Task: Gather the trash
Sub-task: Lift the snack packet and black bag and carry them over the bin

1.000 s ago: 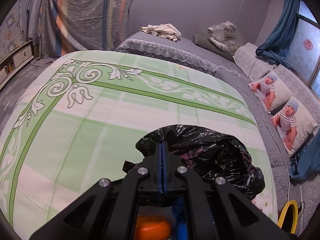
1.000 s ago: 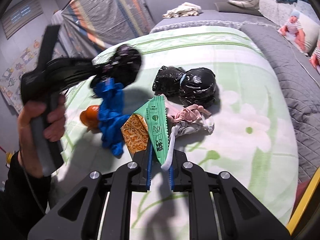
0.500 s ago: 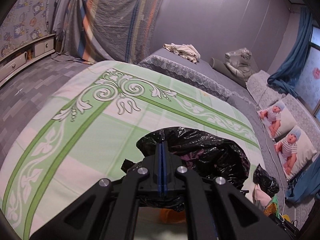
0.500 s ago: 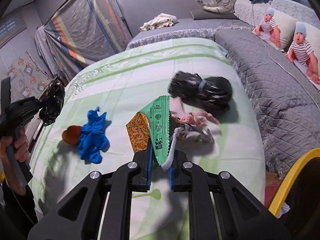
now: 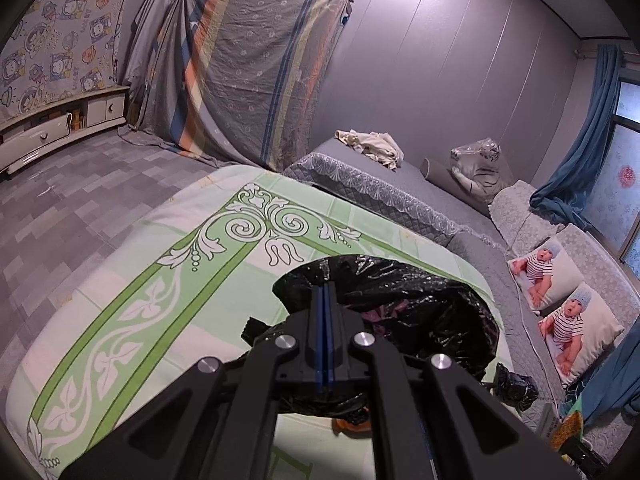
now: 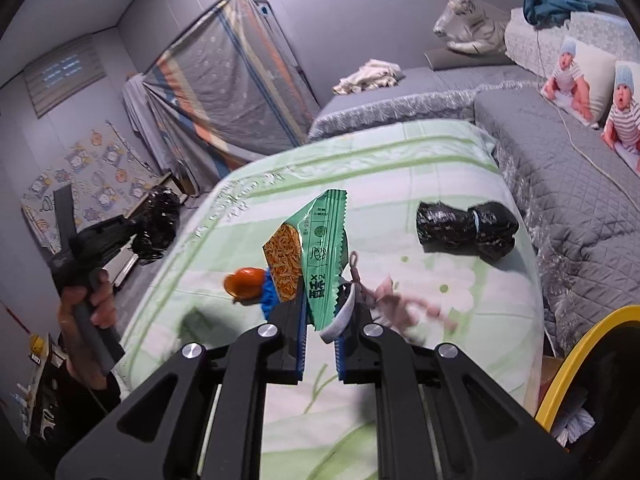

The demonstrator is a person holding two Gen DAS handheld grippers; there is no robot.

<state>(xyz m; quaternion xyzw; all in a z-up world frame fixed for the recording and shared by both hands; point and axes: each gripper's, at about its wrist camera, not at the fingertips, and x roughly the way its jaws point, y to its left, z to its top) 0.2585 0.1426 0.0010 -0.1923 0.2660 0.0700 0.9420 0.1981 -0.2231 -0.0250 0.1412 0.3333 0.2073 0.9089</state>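
Observation:
My left gripper (image 5: 324, 290) is shut on the rim of a crumpled black trash bag (image 5: 404, 312), held above the green patterned bed sheet (image 5: 168, 320). In the right wrist view the same bag (image 6: 158, 222) hangs off the bed's left edge, with a hand (image 6: 86, 308) holding the tool. My right gripper (image 6: 320, 322) is shut on a green snack wrapper (image 6: 324, 248) with an orange printed side, lifted off the bed. A white strip (image 6: 340, 318) is pinched alongside, trailing a blurred pink piece (image 6: 396, 304). An orange object (image 6: 246, 282) and a blue glove (image 6: 270, 296) lie behind the wrapper.
A tied black bundle (image 6: 466, 228) lies on the sheet to the right. A yellow bin rim (image 6: 580, 356) shows at the lower right. A grey quilted bed (image 6: 580, 184) with baby-print pillows (image 6: 588, 76) adjoins on the right. Grey floor (image 5: 60, 216) lies to the left.
Both grippers have risen. The left one carried the black bag away to the bed's left side. The right one lifted the wrapper, and the pink piece came up with it.

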